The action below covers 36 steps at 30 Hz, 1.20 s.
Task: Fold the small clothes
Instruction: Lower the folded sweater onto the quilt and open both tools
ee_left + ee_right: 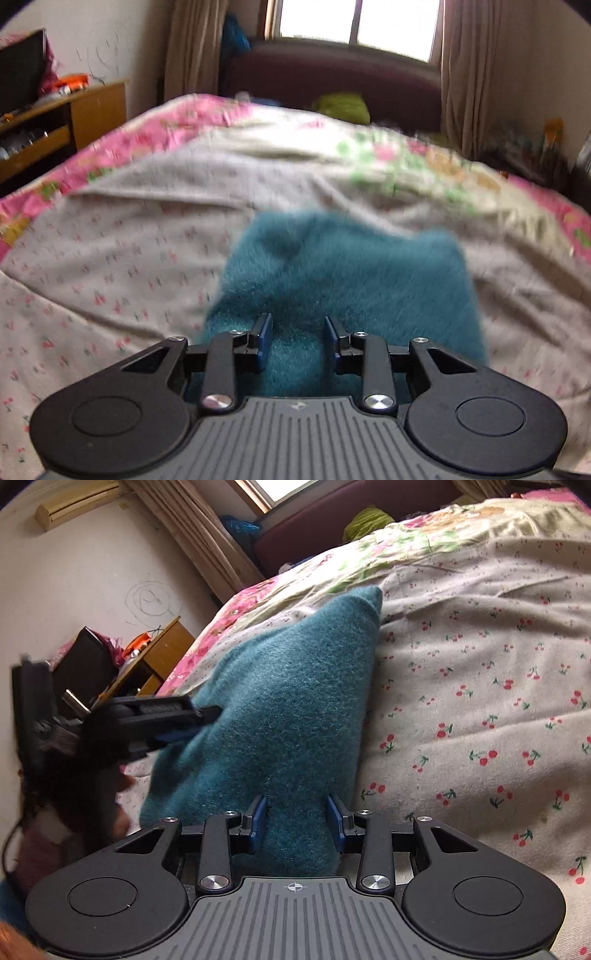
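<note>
a fuzzy teal garment (pixel 280 701) is hanging bunched above the bed (pixel 480 664), both the left tool (pixel 298 341) and right tool (pixel 297 821) pinching its fabric between narrowly parted jaws.

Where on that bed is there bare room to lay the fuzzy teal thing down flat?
The cherry-print sheet lies bare to the right of the teal garment, up to the floral quilt. It is crowded at the garment's left edge, where the left gripper bites in beside the bed's side.
</note>
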Each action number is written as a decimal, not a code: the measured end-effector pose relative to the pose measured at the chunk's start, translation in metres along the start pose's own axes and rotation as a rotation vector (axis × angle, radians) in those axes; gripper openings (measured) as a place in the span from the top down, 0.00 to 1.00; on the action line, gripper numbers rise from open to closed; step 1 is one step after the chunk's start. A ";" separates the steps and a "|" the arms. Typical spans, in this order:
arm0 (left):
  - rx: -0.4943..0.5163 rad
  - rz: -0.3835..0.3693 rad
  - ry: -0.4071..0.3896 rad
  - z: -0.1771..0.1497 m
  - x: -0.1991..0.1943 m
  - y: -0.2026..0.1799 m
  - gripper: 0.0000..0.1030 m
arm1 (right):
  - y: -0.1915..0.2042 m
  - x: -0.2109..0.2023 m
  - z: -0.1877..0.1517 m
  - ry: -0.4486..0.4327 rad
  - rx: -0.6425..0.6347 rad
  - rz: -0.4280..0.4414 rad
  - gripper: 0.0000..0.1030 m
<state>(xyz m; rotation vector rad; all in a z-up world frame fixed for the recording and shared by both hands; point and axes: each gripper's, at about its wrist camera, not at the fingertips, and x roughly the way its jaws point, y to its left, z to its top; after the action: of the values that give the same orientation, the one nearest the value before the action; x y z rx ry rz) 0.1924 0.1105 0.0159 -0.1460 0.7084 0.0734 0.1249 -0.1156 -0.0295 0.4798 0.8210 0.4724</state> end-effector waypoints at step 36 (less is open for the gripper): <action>-0.024 0.012 0.098 -0.060 -0.080 0.010 0.56 | -0.004 -0.050 -0.041 0.061 -0.042 -0.056 0.65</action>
<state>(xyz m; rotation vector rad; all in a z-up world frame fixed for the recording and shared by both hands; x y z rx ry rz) 0.0924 0.1097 0.0219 -0.1694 0.8066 0.0869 0.0642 -0.1380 -0.0279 0.4047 0.8796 0.4537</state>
